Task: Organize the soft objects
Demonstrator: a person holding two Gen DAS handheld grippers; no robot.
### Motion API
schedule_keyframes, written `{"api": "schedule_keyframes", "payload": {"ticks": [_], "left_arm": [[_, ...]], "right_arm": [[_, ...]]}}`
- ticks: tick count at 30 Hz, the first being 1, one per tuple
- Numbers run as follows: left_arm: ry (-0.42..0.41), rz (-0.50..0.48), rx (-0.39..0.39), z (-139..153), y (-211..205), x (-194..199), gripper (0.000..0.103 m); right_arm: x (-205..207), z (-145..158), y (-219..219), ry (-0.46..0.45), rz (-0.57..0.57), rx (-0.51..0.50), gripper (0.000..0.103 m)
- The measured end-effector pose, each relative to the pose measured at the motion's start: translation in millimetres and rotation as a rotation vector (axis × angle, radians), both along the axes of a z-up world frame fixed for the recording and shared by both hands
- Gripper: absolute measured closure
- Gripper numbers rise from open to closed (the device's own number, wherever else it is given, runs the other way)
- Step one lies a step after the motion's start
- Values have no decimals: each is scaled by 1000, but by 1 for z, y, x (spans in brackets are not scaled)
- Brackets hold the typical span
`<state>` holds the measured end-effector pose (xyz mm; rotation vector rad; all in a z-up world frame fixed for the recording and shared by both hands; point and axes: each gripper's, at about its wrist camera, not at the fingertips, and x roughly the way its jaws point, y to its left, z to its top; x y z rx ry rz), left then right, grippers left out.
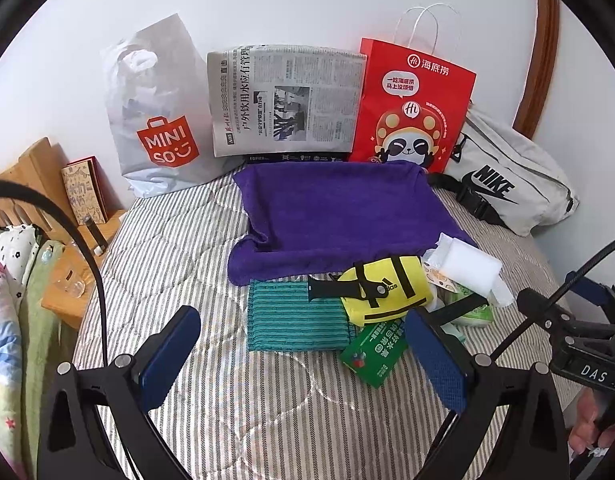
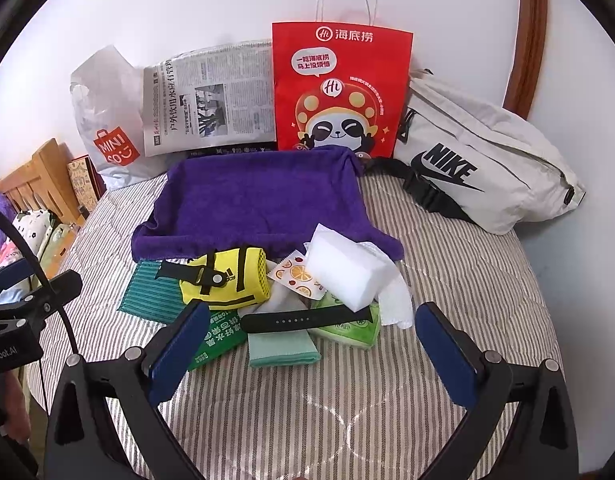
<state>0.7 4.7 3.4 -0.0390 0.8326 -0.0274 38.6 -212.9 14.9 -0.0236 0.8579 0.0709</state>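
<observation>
A purple towel (image 1: pixel 331 208) (image 2: pixel 259 200) lies spread on the striped bed. In front of it sits a small heap: a teal ribbed cloth (image 1: pixel 295 316) (image 2: pixel 147 292), a yellow pouch (image 1: pixel 387 292) (image 2: pixel 223 280), a white sponge block (image 1: pixel 471 272) (image 2: pixel 347 272), a black strap (image 2: pixel 303 320), a green packet (image 1: pixel 371 356) (image 2: pixel 215 344) and a mint cloth (image 2: pixel 283 350). My left gripper (image 1: pixel 303 356) hovers open just short of the teal cloth and green packet. My right gripper (image 2: pixel 311 346) hovers open near the mint cloth. Neither holds anything.
Against the wall stand a white plastic shopping bag (image 1: pixel 155 116), a folded newspaper (image 1: pixel 283 100), a red paper bag (image 1: pixel 411 104) (image 2: pixel 339 88) and a pale waist bag (image 1: pixel 503 184) (image 2: pixel 479 164). A wooden bedside stand (image 1: pixel 63 216) is at the left. A hand (image 1: pixel 587 428) holds the other gripper.
</observation>
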Motion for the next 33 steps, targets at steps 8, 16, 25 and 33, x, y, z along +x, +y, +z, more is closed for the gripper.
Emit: {"api": "schedule_keyframes", "payload": {"ticks": [8,16,25,33], "left_arm": [[-5,-3,-1,0,0,-1,0],[0,-6,5,1,-4,-1,0],[2,-10,9,1,-6,0,0],[2,-10,7,0,-6,0,0]], "right_arm": [[-2,-1,-2,-1,-5,8,1],[-3,0,-4,-6,-10,16,1],[-3,0,-3,-5,-5,19,1],[-4,0,-3,-9,-9,15,1]]}}
